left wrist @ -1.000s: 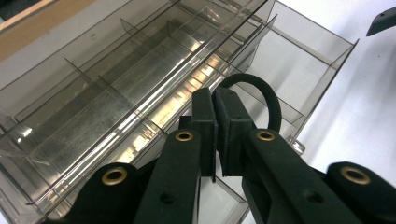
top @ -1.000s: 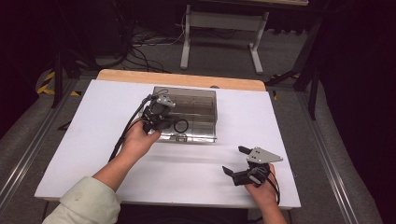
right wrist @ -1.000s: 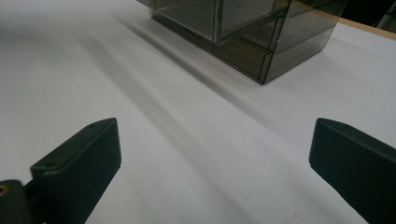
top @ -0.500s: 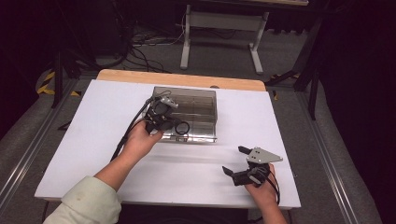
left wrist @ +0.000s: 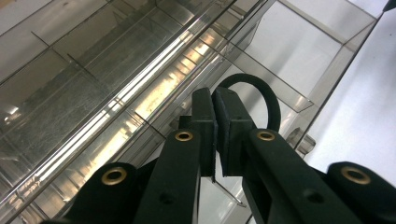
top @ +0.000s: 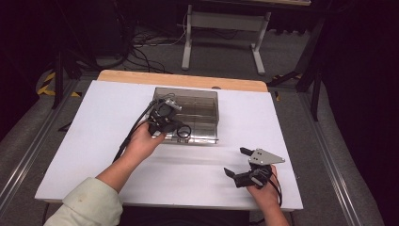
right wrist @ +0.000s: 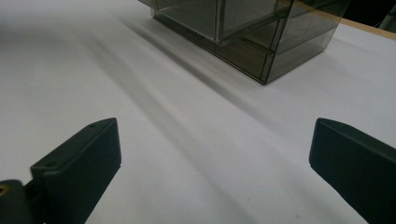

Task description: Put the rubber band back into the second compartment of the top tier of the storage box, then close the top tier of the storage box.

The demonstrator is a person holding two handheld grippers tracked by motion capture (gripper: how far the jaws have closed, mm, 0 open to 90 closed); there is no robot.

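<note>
A smoky clear plastic organizer box point(top: 207, 100) with inner dividers stands at the middle of the white table. My left gripper point(top: 175, 128) hangs over the box's front left part, shut on a black rubber ring point(top: 184, 131). In the left gripper view the ring point(left wrist: 270, 100) loops up past the closed fingertips point(left wrist: 215, 108), above the box's compartments point(left wrist: 280, 51). My right gripper point(top: 236, 161) rests low near the table's front right, open with nothing between its fingers. The right gripper view looks across bare table between my right gripper's point(right wrist: 215, 154) wide-apart pads toward the box point(right wrist: 261, 42).
The white table top point(top: 94, 127) has a wooden strip point(top: 183, 80) along its far edge. A cable point(top: 129, 136) trails from the left gripper across the table. Beyond the table are a metal stand point(top: 223, 28) and floor cables.
The left gripper with the ring has shifted slightly to the right over the box's front edge. The right gripper has stayed where it was.
</note>
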